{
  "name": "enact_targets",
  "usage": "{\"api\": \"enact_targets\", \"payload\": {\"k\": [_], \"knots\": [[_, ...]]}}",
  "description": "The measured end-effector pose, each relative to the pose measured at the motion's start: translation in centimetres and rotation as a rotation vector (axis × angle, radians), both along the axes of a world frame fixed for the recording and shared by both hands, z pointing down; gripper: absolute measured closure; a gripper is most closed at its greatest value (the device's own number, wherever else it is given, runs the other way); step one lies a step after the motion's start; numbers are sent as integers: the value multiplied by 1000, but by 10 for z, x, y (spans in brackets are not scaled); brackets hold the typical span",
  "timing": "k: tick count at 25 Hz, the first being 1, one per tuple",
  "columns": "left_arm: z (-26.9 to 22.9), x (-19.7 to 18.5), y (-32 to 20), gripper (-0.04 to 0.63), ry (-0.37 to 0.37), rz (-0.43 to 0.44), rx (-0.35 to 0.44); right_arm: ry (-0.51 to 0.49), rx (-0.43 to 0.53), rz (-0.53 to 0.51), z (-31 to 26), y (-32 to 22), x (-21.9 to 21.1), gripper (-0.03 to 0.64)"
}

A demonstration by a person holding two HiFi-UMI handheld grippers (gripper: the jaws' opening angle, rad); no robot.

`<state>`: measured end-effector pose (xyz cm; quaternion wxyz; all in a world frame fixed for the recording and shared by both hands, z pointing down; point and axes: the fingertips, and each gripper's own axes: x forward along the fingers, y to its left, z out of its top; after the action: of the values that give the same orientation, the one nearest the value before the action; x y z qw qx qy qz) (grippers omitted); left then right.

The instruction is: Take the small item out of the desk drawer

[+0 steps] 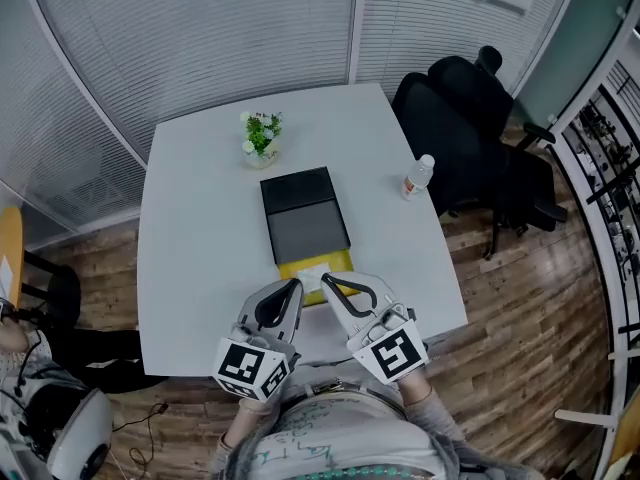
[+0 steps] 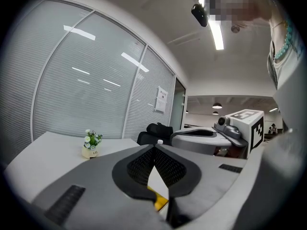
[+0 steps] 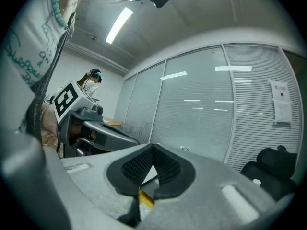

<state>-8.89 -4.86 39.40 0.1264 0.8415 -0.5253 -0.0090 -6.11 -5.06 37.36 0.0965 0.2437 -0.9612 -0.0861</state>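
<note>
A dark flat drawer box (image 1: 304, 216) lies in the middle of the white table (image 1: 200, 258). Its yellow drawer (image 1: 340, 261) stands pulled out toward me, with a pale small item (image 1: 311, 273) in it. My left gripper (image 1: 293, 286) hovers at the drawer's near left corner, jaws shut and empty. My right gripper (image 1: 327, 280) hangs over the drawer's front, tips together, holding nothing. In the left gripper view the left gripper (image 2: 154, 150) has its pads meeting above a sliver of yellow drawer (image 2: 160, 202). The right gripper (image 3: 153, 150) looks the same, with the yellow drawer (image 3: 146, 198) below.
A small potted plant (image 1: 261, 136) stands behind the box. A plastic bottle (image 1: 418, 176) sits near the table's right edge. A black office chair (image 1: 470, 118) is at the far right corner. Wooden floor surrounds the table.
</note>
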Motion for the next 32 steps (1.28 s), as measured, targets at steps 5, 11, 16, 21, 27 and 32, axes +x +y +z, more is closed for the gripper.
{"api": "enact_targets", "payload": {"k": [5, 11, 16, 21, 27, 32], "knots": [[-1, 1, -3, 597, 0, 21, 13, 7, 9, 8, -1, -2, -1, 614], [-2, 5, -2, 597, -6, 47, 22, 8, 11, 21, 0, -7, 3, 614], [1, 7, -4, 597, -14, 68, 14, 6, 11, 35, 2, -12, 4, 614], [0, 5, -6, 597, -15, 72, 20, 10, 15, 41, 3, -15, 3, 614], [2, -5, -10, 597, -7, 54, 24, 27, 16, 33, 7, -19, -3, 614], [1, -12, -14, 597, 5, 44, 34, 68, 20, 13, 14, -23, -9, 614]]}}
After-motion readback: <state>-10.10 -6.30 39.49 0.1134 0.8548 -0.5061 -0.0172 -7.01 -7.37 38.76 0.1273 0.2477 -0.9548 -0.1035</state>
